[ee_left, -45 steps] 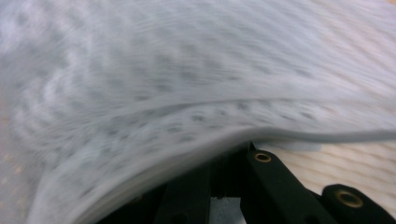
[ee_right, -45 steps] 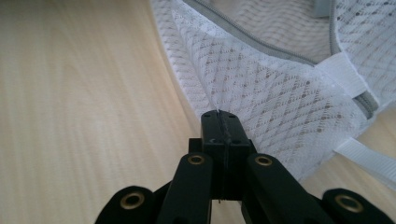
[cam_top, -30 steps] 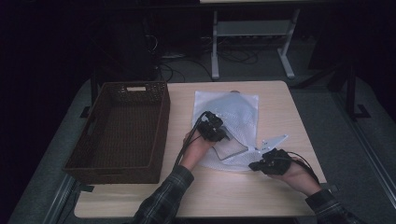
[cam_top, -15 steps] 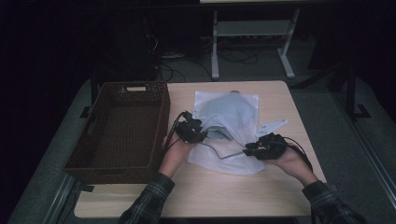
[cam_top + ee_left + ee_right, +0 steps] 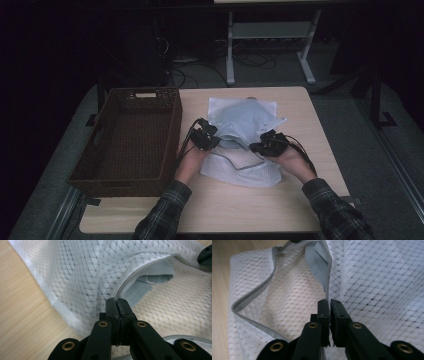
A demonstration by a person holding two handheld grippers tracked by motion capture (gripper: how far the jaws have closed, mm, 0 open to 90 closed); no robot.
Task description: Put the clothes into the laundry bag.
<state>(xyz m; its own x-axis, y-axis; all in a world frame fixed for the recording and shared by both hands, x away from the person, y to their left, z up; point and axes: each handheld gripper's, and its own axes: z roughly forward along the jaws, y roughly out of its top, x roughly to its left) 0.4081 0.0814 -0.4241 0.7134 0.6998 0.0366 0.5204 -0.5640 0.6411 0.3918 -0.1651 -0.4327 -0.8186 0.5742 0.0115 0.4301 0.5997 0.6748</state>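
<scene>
Right claw (image 5: 329, 302) clamped on mesh bag's (image 5: 374, 277) zipper edge (image 5: 327, 275), wooden table (image 5: 220, 277)

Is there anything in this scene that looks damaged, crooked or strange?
Nothing looks damaged. The white mesh bag lies rumpled on the table with its zipper open. The left gripper and right gripper each pinch the zipper edge, holding the mouth apart. A blue cloth shows inside. The basket sits straight.

Black left gripper (image 5: 117, 302), brass-coloured screws, trailing black cables; dark plaid sleeves (image 5: 162, 212)
</scene>
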